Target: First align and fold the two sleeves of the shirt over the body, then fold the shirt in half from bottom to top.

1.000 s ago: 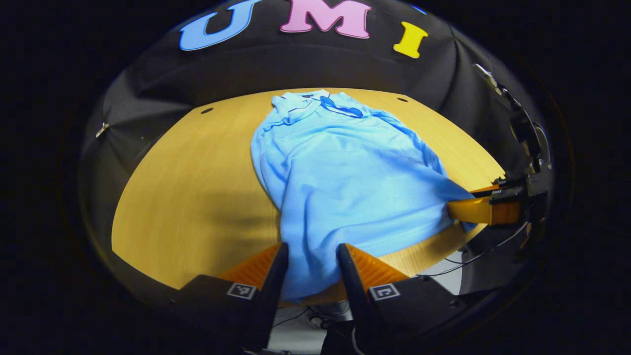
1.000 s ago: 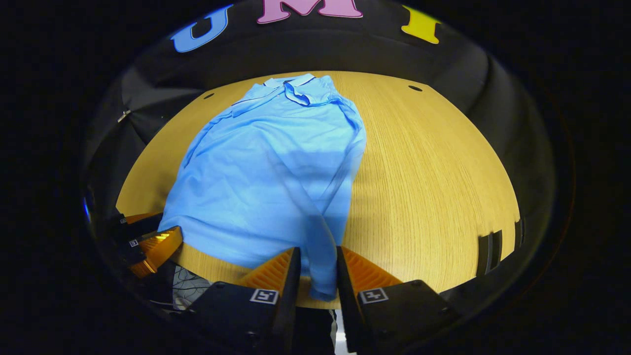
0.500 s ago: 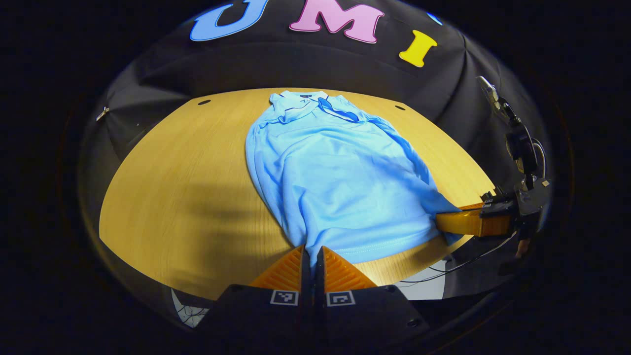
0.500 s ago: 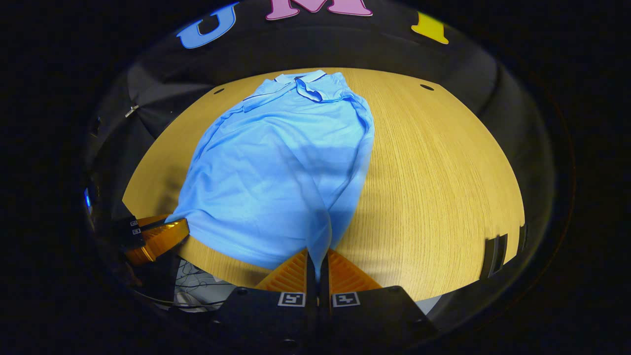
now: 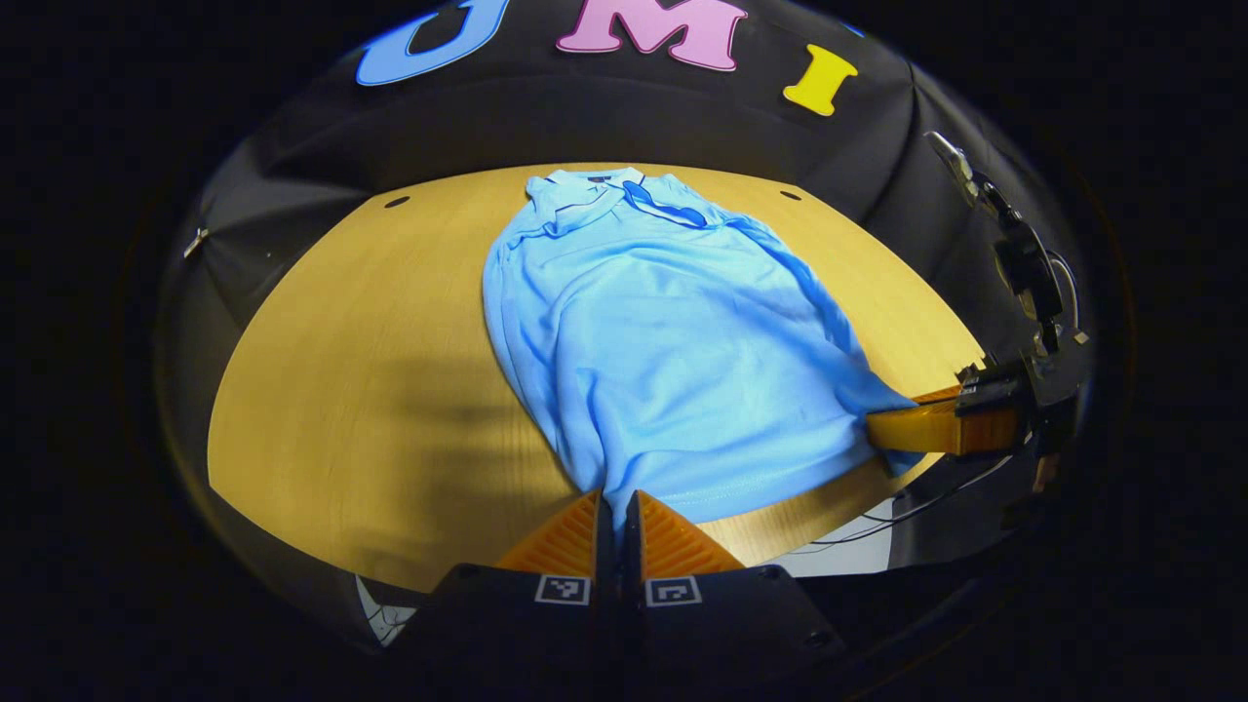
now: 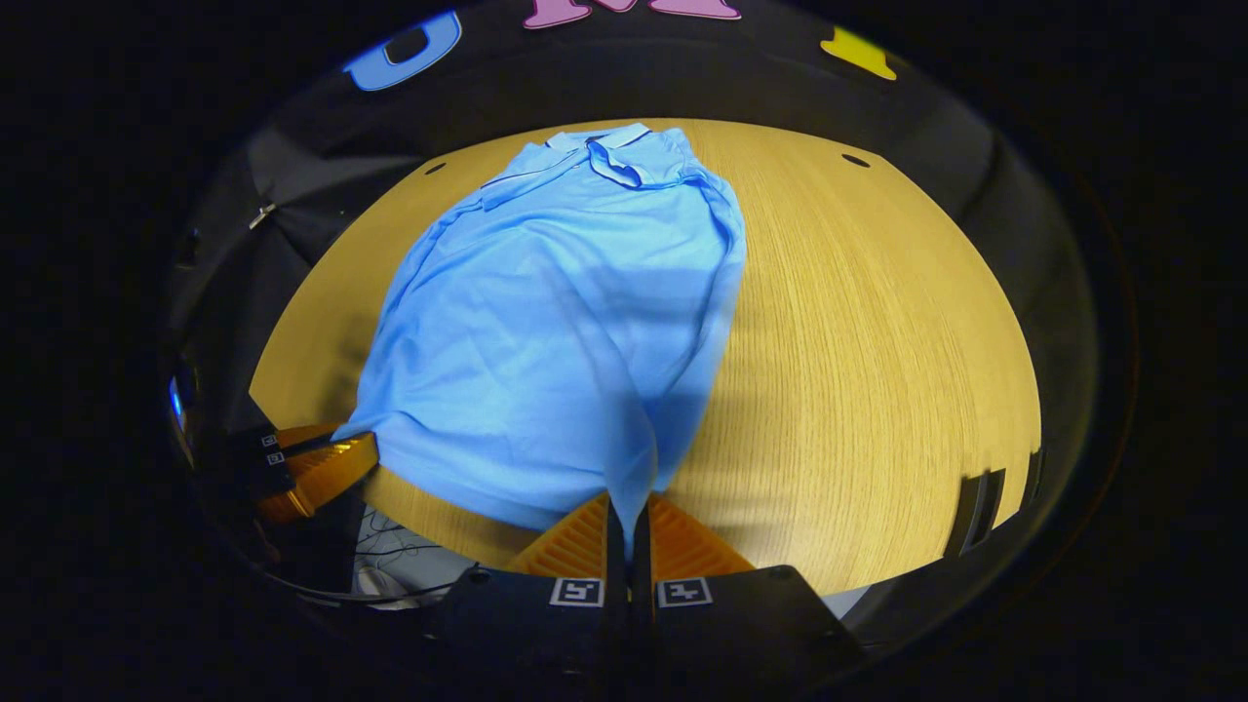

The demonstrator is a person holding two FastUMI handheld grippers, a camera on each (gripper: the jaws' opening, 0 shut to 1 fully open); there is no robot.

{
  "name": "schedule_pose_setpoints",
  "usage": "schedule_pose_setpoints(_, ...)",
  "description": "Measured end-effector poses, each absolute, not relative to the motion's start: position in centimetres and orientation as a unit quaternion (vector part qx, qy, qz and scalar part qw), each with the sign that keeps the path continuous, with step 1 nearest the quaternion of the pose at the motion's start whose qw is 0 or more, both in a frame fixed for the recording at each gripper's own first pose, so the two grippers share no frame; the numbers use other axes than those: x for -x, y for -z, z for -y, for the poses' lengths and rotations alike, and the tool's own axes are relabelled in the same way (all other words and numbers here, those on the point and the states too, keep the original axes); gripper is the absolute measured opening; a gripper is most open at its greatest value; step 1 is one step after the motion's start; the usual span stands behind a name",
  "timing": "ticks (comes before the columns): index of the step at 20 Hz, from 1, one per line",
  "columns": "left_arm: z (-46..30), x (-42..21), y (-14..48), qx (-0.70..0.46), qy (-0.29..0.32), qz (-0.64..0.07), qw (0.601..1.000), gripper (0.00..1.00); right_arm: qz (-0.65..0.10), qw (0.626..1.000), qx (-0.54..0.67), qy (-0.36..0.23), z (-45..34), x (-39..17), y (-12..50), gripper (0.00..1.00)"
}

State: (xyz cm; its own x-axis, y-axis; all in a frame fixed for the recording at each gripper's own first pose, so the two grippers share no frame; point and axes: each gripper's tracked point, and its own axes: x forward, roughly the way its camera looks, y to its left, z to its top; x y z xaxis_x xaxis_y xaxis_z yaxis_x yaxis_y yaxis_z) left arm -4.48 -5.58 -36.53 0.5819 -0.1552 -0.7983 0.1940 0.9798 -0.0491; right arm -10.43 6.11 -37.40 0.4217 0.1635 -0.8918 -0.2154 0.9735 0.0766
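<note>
Lengthwise, shirt [image 5: 673, 351] points collar away; both tongs [image 5: 616, 507] [image 6: 629, 512] pinch its hem.

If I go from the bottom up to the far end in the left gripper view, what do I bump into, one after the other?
The left gripper with its fingers shut on the shirt's bottom hem → the blue shirt spread on the wooden table → the shirt's collar → the table's far edge → the black cloth wall.

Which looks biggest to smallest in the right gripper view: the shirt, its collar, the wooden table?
1. Wooden table, widest though partly covered.
2. Shirt, nearly as large.
3. Collar, smallest; it lies farthest from the camera, which shrinks it further.
</note>
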Motion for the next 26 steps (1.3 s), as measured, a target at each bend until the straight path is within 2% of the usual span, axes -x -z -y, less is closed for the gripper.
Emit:
schedule_pose_setpoints(10,4.7,1.0,30.8,-0.004,0.083,-0.427,0.901,0.06,-0.500,0.853,0.015,-0.148,-8.1,6.3,32.4,0.05)
schedule_pose_setpoints(14,4.7,-3.4,26.7,-0.032,0.097,-0.383,0.918,0.06,-0.468,0.867,0.015,-0.173,-9.5,2.2,29.3,0.05)
schedule_pose_setpoints(19,4.3,-9.1,22.6,-0.007,0.091,-0.356,0.930,0.06,-0.430,0.883,-0.010,-0.187,-11.2,-4.1,25.4,0.05)
schedule_pose_setpoints(26,4.2,-16.8,20.4,0.017,0.080,-0.344,0.935,0.06,-0.405,0.888,-0.016,-0.215,-12.2,-12.2,23.3,0.05)
